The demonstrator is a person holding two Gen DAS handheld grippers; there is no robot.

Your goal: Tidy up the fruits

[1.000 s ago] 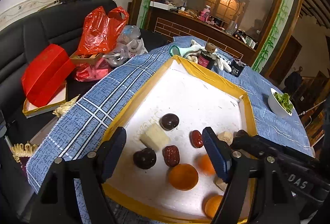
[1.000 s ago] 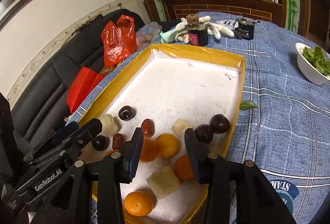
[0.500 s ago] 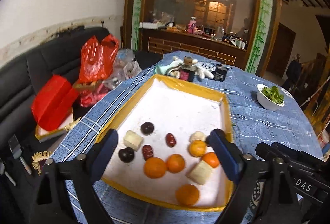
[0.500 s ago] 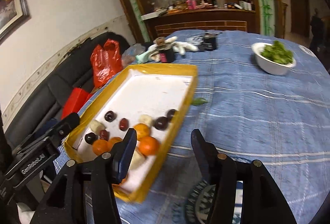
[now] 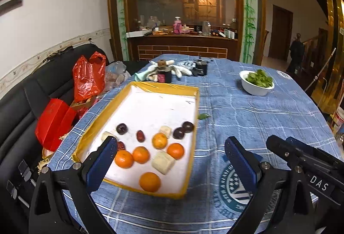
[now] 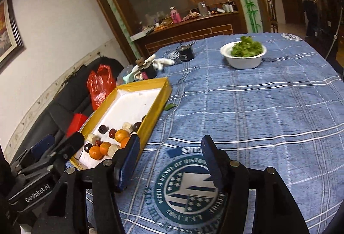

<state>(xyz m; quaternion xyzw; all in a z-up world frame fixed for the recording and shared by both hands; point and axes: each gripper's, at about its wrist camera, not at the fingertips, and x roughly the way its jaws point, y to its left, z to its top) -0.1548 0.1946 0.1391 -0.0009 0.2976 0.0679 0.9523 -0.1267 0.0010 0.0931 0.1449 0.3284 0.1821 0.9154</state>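
A yellow-rimmed tray [image 5: 163,86] with a white floor lies on the blue checked tablecloth. At its near end sit several oranges [image 5: 149,181], dark round fruits [image 5: 122,128], red dates [image 5: 140,135] and pale cut blocks [image 5: 162,162]. My left gripper [image 5: 171,140] hangs above the tray's near edge; its jaws are opening wide and nothing is between them. My right gripper [image 6: 170,138] is over bare cloth to the right of the tray [image 6: 154,117]. Its jaws are opening too, and they hold nothing. The oranges [image 6: 120,135] show left of its left finger.
A white bowl of greens [image 5: 257,83] stands far right on the table. A dark jar and white cloth [image 5: 164,74] sit beyond the tray, and a green leaf [image 5: 203,116] lies beside its right rim. Red bags [image 5: 89,74] rest on the black sofa to the left.
Both grippers have drawn back from the tray and lifted, with their jaws spreading. The right gripper has swung right, off the tray and over the cloth. The fruit has stayed in place.
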